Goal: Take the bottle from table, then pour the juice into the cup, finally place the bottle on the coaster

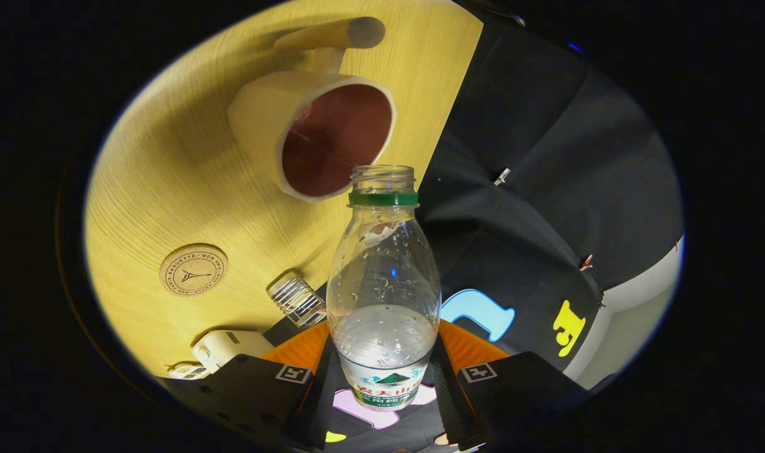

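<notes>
Squeezing the bottle (383, 283) between both fingers, the gripper (382, 384) is lining its open mouth up with the cup (313, 129) at 11 o'clock; coaster (193, 270) is waiting around 9.

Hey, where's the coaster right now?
In the gripper view, the coaster lies flat on the wooden table, beyond the tool's left finger, nearer than the cup.
</notes>
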{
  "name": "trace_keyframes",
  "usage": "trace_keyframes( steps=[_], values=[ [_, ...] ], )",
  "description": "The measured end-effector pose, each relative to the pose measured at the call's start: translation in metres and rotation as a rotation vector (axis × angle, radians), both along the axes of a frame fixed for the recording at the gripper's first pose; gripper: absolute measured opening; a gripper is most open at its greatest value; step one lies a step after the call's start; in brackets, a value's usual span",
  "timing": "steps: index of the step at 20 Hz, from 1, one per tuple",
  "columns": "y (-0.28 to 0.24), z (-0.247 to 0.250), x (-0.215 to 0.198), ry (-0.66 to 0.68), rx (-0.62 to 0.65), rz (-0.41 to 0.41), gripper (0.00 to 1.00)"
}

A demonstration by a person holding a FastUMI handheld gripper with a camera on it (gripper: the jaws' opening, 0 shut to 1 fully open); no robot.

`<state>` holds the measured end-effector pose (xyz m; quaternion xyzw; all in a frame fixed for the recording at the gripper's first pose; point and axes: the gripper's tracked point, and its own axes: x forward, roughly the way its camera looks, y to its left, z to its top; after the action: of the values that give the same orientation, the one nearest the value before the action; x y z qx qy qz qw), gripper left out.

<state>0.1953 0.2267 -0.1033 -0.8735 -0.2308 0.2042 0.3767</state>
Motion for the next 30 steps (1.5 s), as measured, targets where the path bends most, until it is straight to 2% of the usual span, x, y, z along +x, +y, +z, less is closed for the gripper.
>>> trace_keyframes(
  steps=[6,10,12,17,23,27,30],
  values=[
    [-0.003,0.001,0.0,0.011,0.019,-0.035,0.71],
    [-0.011,0.008,0.002,0.059,0.11,-0.107,0.71],
    [-0.021,0.01,-0.001,0.12,0.191,-0.177,0.71],
    [-0.048,0.018,-0.003,0.339,0.535,-0.372,0.71],
    [-0.078,0.029,-0.001,0.633,0.98,-0.54,0.72],
    [-0.087,0.034,0.009,0.851,1.284,-0.574,0.72],
    [-0.093,0.045,0.019,0.954,1.48,-0.51,0.72]
  ],
)
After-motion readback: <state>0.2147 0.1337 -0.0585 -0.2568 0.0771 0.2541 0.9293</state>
